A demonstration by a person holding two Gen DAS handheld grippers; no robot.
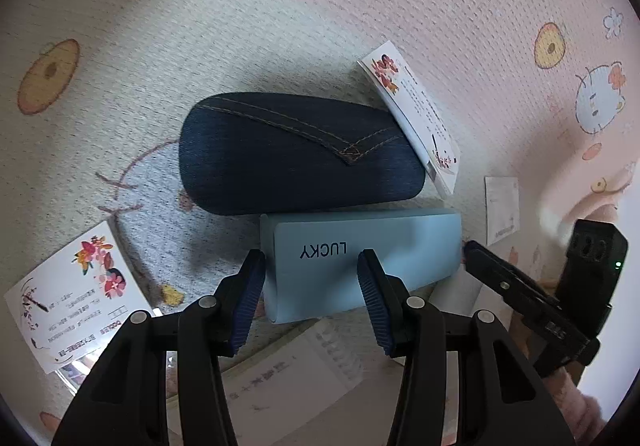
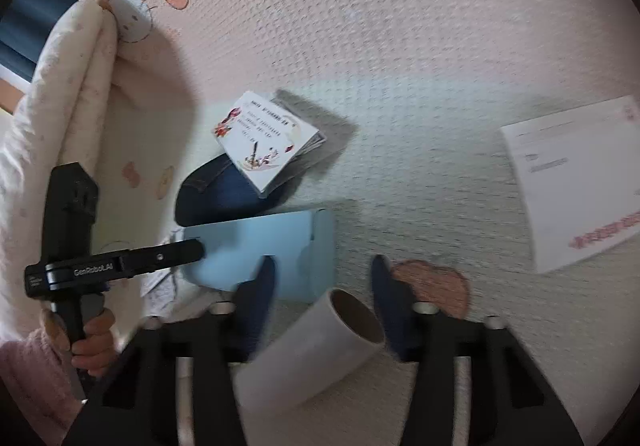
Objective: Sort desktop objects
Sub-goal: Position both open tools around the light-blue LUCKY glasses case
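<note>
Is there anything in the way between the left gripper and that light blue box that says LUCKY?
Nothing visible. The left gripper hangs right over the light blue LUCKY box, jaws open astride its near edge. The dark denim glasses case lies behind the box, and the flowered card pack leans on the case's far end, both beyond the approach.

A pale waffle-textured cloth (image 1: 320, 6) with cartoon prints covers the surface, tinted pink toward twelve o'clock. In the right wrist view, a dark blue patch (image 2: 48, 6) shows at ten o'clock.
</note>
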